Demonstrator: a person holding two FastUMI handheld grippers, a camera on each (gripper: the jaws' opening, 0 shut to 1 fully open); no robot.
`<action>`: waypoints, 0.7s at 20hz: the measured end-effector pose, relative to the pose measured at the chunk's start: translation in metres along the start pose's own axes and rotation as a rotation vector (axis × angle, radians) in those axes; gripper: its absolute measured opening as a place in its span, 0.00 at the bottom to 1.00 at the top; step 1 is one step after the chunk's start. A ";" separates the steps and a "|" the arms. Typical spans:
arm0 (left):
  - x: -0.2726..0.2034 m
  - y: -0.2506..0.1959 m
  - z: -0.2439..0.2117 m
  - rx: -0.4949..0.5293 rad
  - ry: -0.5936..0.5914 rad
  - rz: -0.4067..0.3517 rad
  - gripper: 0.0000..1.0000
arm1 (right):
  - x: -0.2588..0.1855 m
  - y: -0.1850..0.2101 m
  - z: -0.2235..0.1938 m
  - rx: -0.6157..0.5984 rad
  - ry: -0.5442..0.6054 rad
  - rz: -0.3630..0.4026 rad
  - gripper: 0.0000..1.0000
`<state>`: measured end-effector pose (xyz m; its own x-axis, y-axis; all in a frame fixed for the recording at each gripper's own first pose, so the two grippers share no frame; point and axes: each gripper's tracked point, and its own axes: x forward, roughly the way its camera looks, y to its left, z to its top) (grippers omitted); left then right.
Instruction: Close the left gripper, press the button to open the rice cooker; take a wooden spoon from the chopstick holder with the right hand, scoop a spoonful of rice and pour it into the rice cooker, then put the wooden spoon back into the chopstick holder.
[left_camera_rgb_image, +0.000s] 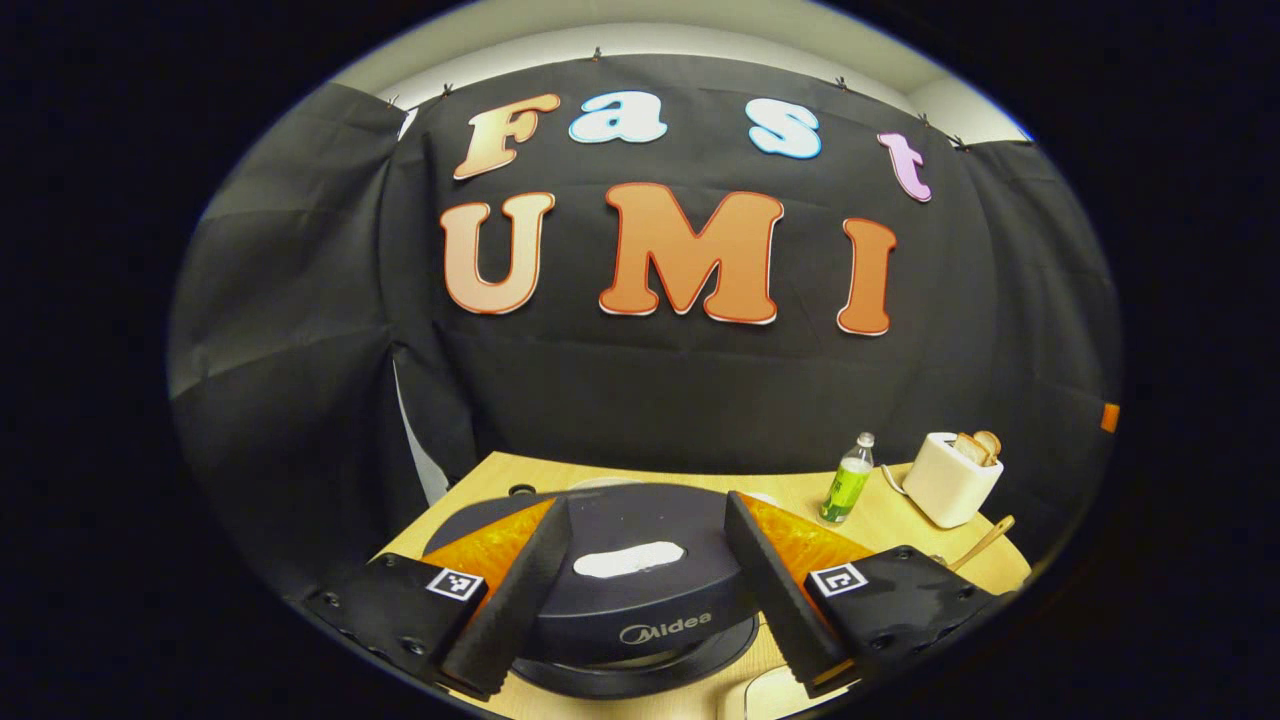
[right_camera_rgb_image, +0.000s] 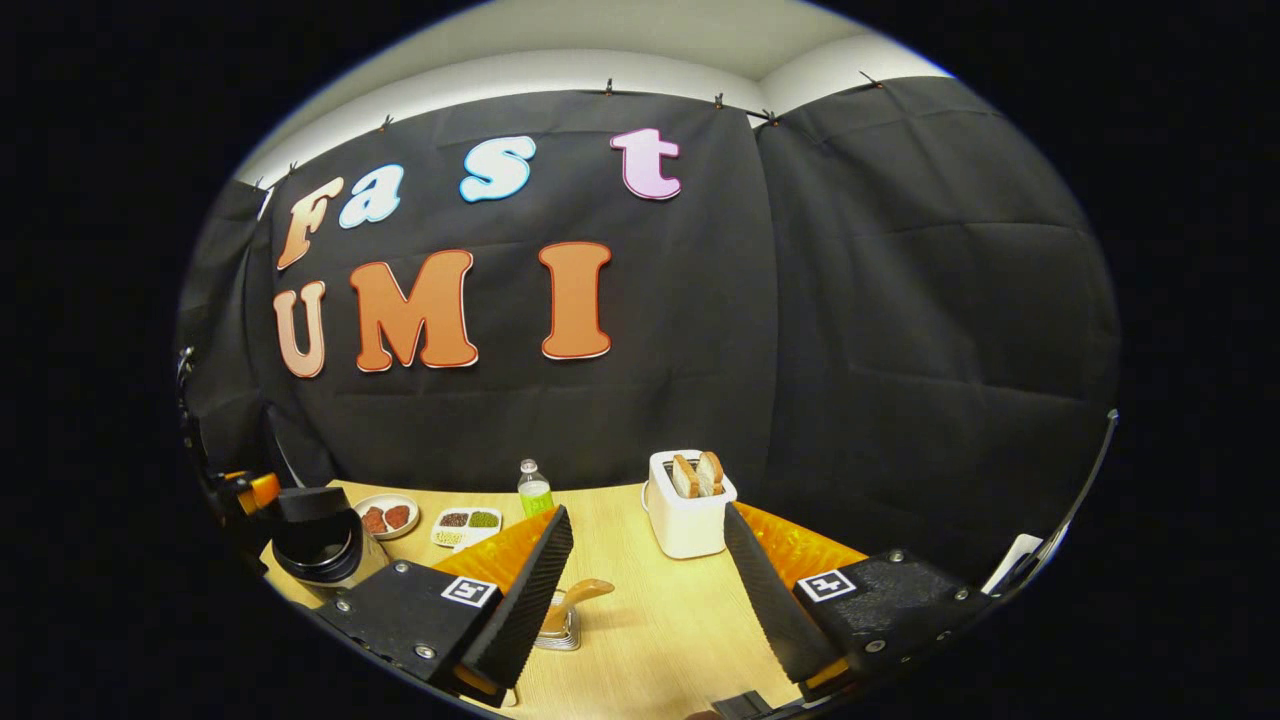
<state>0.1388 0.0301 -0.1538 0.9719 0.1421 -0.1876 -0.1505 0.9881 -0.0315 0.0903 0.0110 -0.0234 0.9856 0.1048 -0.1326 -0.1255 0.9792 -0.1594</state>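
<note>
The black rice cooker (left_camera_rgb_image: 640, 610) sits right below my left gripper (left_camera_rgb_image: 648, 505), its lid down with a white patch on top. The left gripper's fingers are spread wide, one at each side of the lid, with nothing between them. In the right gripper view the cooker (right_camera_rgb_image: 320, 545) stands at the table's far left, with the left gripper (right_camera_rgb_image: 240, 490) over it. A wooden spoon (right_camera_rgb_image: 585, 592) stands in a metal chopstick holder (right_camera_rgb_image: 560, 632) just beside the left finger of my right gripper (right_camera_rgb_image: 648, 515), which is open and holds nothing. The spoon's handle (left_camera_rgb_image: 985, 540) also pokes up at the right.
On the wooden table (right_camera_rgb_image: 650, 620) stand a white toaster (right_camera_rgb_image: 688, 505) with bread slices, a green bottle (right_camera_rgb_image: 535, 490), a small plate (right_camera_rgb_image: 387, 515) and a divided dish of grains (right_camera_rgb_image: 467, 525). Toaster (left_camera_rgb_image: 950, 480) and bottle (left_camera_rgb_image: 848, 480) lie right of the cooker.
</note>
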 end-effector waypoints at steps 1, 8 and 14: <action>0.000 0.003 -0.015 -0.005 0.014 0.009 1.00 | -0.001 -0.001 0.000 -0.002 0.002 0.003 0.93; 0.000 0.006 -0.074 0.068 0.021 0.052 1.00 | -0.004 -0.011 -0.008 -0.005 0.025 0.003 0.94; -0.001 0.002 -0.074 0.074 -0.112 0.029 1.00 | -0.004 -0.014 -0.018 -0.016 0.045 0.005 0.93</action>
<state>0.1247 0.0277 -0.2261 0.9820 0.1724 -0.0765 -0.1693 0.9845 0.0455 0.0858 -0.0060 -0.0384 0.9790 0.1015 -0.1767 -0.1325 0.9758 -0.1739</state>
